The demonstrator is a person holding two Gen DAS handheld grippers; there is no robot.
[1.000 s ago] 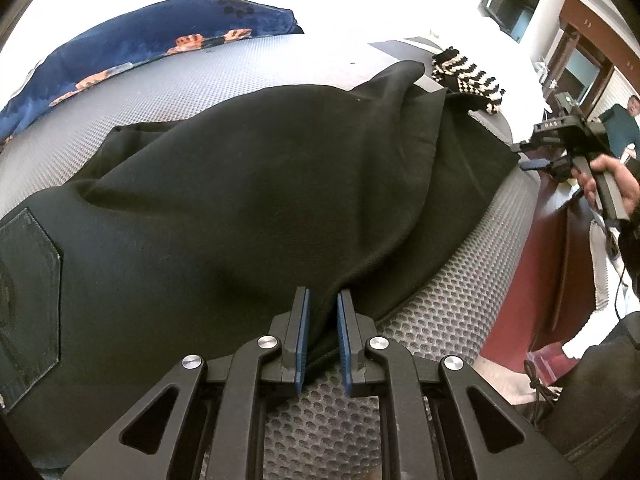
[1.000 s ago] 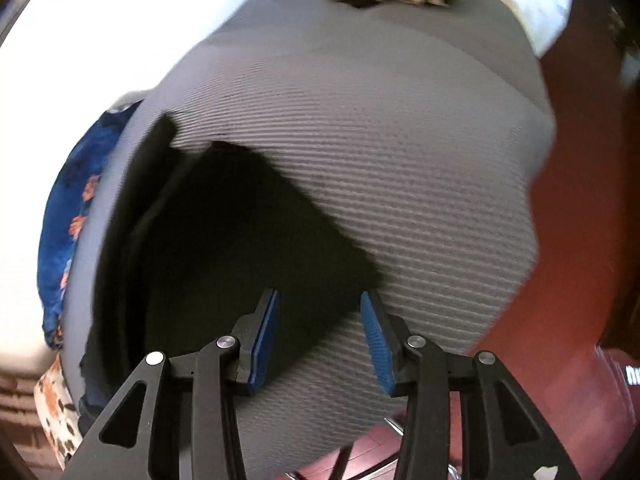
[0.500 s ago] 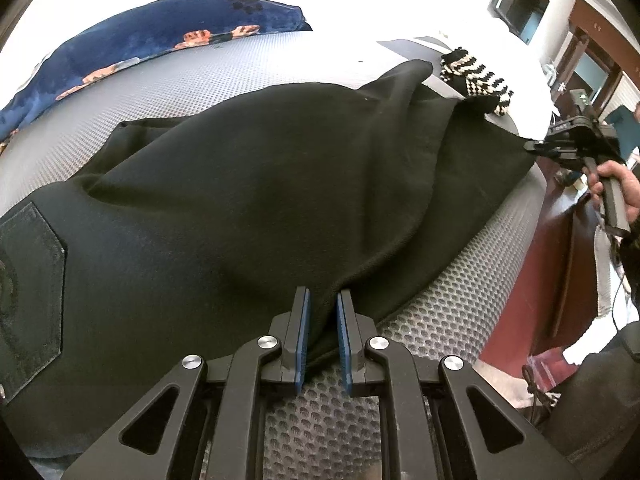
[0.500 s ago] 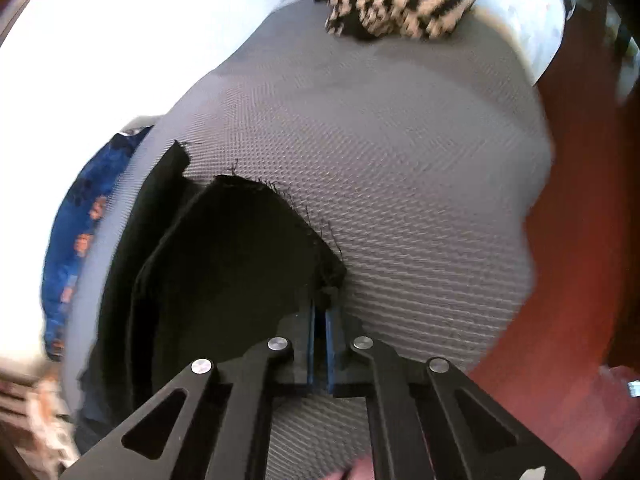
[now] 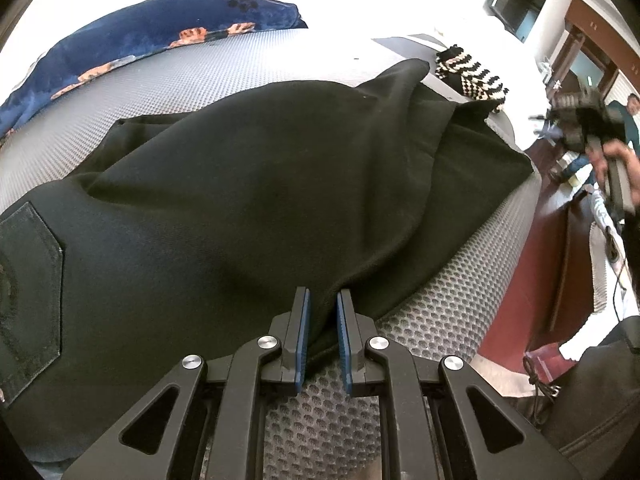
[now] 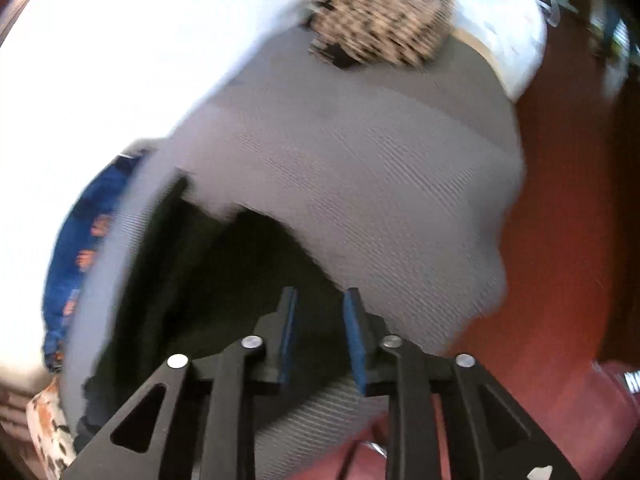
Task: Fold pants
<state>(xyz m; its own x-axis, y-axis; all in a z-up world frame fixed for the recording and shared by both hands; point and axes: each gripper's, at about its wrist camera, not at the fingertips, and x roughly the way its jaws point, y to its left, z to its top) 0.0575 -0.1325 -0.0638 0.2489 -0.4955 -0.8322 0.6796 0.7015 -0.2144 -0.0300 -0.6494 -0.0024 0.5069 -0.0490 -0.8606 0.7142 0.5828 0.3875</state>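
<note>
**Left clamp on the pants edge, right tongs off the cloth**

At the near edge of the bed, the left gripper (image 5: 322, 336) has its blue pads drawn narrow with the black pants (image 5: 248, 184) edge pinched between them. Cloth runs straight out of the jaws and up across the mattress.

Pants lie spread over the grey mesh mattress (image 5: 432, 312), back pocket (image 5: 28, 280) at far left, one leg layered over the other, leg ends reaching toward the far right corner.

Right gripper (image 6: 320, 336): pads stand apart with a clear gap, nothing between them that I can make out. Frame is motion-blurred. It hangs over the leg-end corner of the pants (image 6: 224, 280), near the mattress (image 6: 360, 168) edge. From the left view it shows up held in the air, clear of the cloth (image 5: 580, 116).

Risks, as I judge them:
- Only one corner is held. Pulling a fold from the left alone would probably drag the stack askew and bunch the upper leg.
- The left bite looks shallow, right at the hem. A tug could slip it out.
- Leg end sits close to the mattress edge; a sloppy regrasp could push it off the side.
- Mesh surface looks grippy, so cloth may drag rather than slide, adding wrinkles.

Further back: blue floral pillow (image 5: 152, 36) along the far side, a black-and-cream striped knit (image 5: 472, 76) beyond the leg ends, white bedding washed out by light. Red-brown floor (image 6: 560, 240) to the right, dark wood trim and a wall screen (image 5: 516, 0) at the back.
</note>
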